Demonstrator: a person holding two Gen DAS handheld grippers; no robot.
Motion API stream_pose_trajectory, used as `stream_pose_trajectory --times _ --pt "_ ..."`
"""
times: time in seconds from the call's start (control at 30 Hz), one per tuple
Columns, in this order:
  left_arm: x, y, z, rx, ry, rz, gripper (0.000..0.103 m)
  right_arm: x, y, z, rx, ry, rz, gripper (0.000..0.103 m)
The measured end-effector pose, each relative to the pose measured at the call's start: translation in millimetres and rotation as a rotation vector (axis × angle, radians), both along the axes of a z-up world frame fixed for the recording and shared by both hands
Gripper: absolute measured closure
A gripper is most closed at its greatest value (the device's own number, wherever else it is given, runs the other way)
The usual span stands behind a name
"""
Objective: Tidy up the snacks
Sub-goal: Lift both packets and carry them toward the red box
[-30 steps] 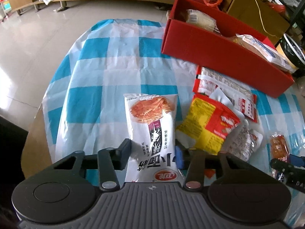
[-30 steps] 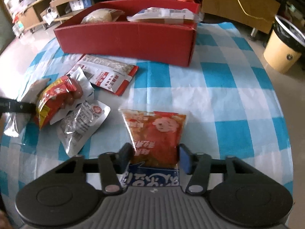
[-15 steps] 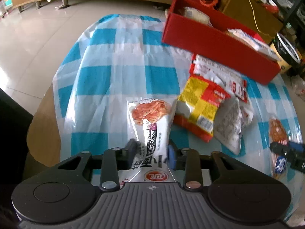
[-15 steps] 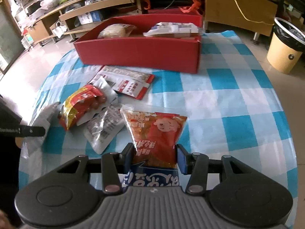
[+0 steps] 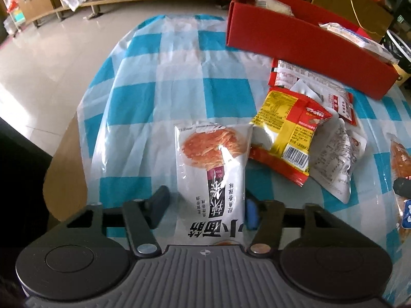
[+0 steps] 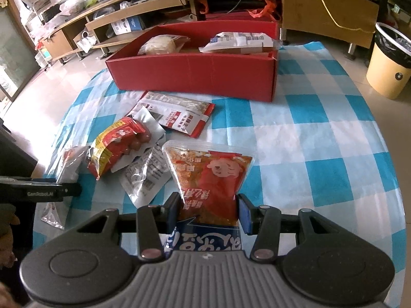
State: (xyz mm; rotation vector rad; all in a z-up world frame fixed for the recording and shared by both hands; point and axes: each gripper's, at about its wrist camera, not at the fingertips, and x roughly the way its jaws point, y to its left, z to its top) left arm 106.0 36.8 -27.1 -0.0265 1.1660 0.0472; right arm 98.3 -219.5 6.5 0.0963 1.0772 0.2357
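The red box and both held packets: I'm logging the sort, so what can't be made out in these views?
- Red box, right wrist view: its front wall hides the floor and the lower parts of the snacks inside.
- White noodle packet, left wrist view: the gripper body covers its lower end; the left gripper has just been opening.
- Red packet, right wrist view: its lower end is hidden under the right gripper.
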Motion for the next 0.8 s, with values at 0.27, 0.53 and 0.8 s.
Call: stream_pose_trajectory --times 0.27,0.53,0.8 --pt "-9 -14 8 -0.009 -0.028 -0.032 0.061 -1 2 6 0.009 -0.022 0.007 0.059" --pt "-17 -28 30 -0.040 -0.090 -0.056 0.062 2 4 20 0.034 -0.064 0.005 0.059" --pt "-10 -46 53 -0.076 -0.179 -0.111 0.062 15 -3 27 0.042 -0.089 -0.035 0.059"
